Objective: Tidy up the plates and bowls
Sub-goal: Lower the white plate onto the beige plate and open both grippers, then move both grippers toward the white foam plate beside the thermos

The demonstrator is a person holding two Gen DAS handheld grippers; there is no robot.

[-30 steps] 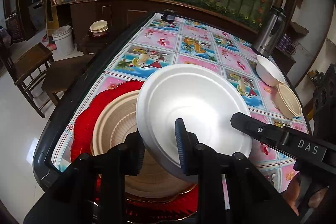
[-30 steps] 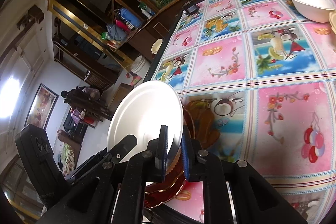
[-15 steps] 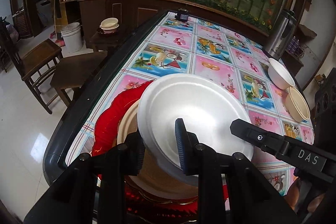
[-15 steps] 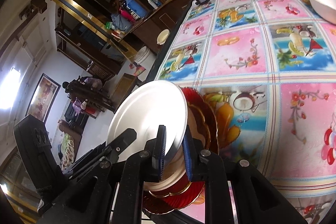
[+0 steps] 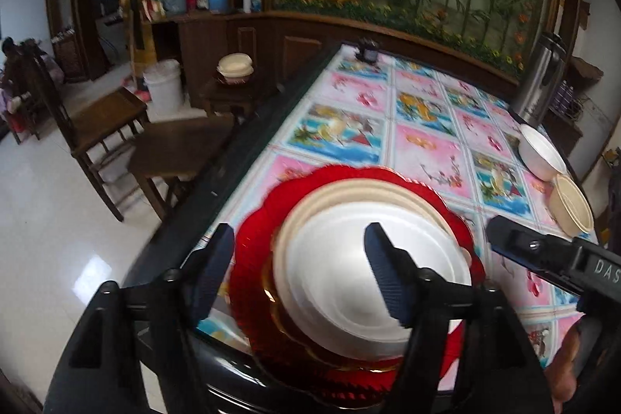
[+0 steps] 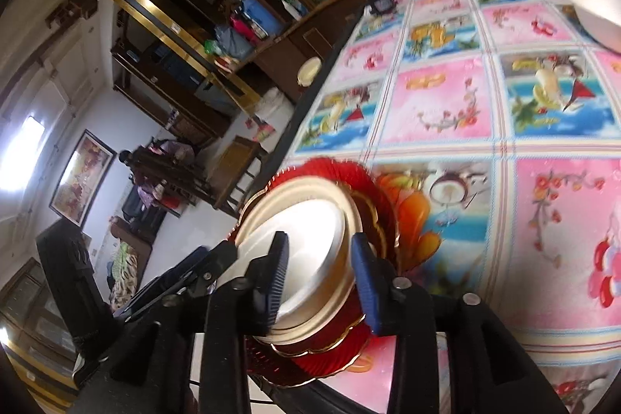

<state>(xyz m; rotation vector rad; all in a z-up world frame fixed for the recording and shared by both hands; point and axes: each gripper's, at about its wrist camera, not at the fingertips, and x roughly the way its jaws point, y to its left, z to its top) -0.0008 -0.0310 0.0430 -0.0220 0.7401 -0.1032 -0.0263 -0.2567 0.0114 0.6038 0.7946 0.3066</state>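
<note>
The table [image 5: 351,138], under a patterned cloth, fills the centre and right of the left wrist view. At its near edge, lower centre, a red plate [image 5: 252,258] carries a beige plate [image 5: 349,191] with the white plate [image 5: 333,258] on top. The left gripper [image 5: 300,270] has just been opening and stands released over the stack. The right gripper [image 6: 318,282] has also been opening; the stack's rim lies between its jaws, ungripped.

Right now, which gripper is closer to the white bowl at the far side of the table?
Right. The white bowl lies ahead on the right gripper side; the left gripper sits across the plate stack.
</note>
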